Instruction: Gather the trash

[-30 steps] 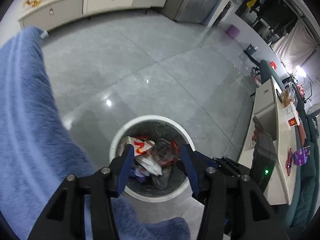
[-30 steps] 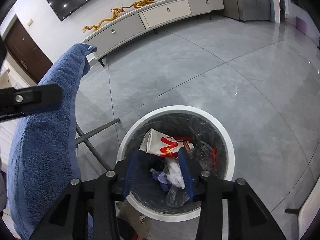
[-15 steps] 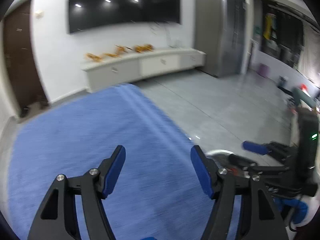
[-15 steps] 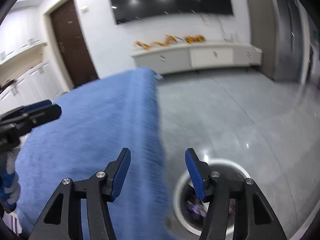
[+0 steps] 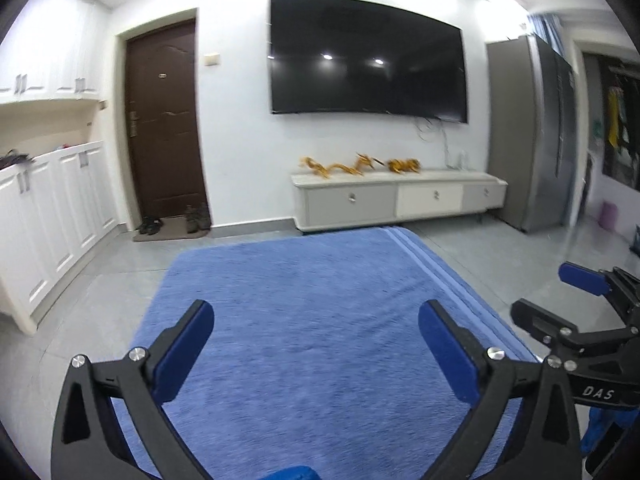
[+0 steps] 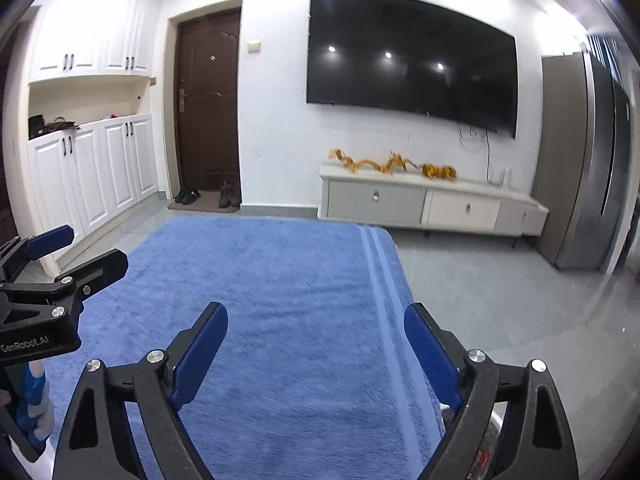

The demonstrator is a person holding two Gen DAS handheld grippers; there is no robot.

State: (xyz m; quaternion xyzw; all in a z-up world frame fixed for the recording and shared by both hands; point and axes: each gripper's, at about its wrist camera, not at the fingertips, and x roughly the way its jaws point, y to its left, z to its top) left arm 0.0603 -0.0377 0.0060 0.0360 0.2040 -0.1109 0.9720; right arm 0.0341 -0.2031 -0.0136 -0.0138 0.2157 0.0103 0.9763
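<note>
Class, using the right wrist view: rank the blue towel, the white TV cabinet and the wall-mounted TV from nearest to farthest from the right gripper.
1. Blue towel: directly beneath the right gripper.
2. White TV cabinet: ahead, beyond the towel, against the wall.
3. Wall-mounted TV: highest, above the cabinet.

Left wrist view: white letters "DAS" on the black body of the right gripper [image 5: 576,292]
Right wrist view: white lettering "GenRobot.AI" on the black body of the left gripper [image 6: 76,252]
Elsewhere in either view: no other readable text, number or sign
</note>
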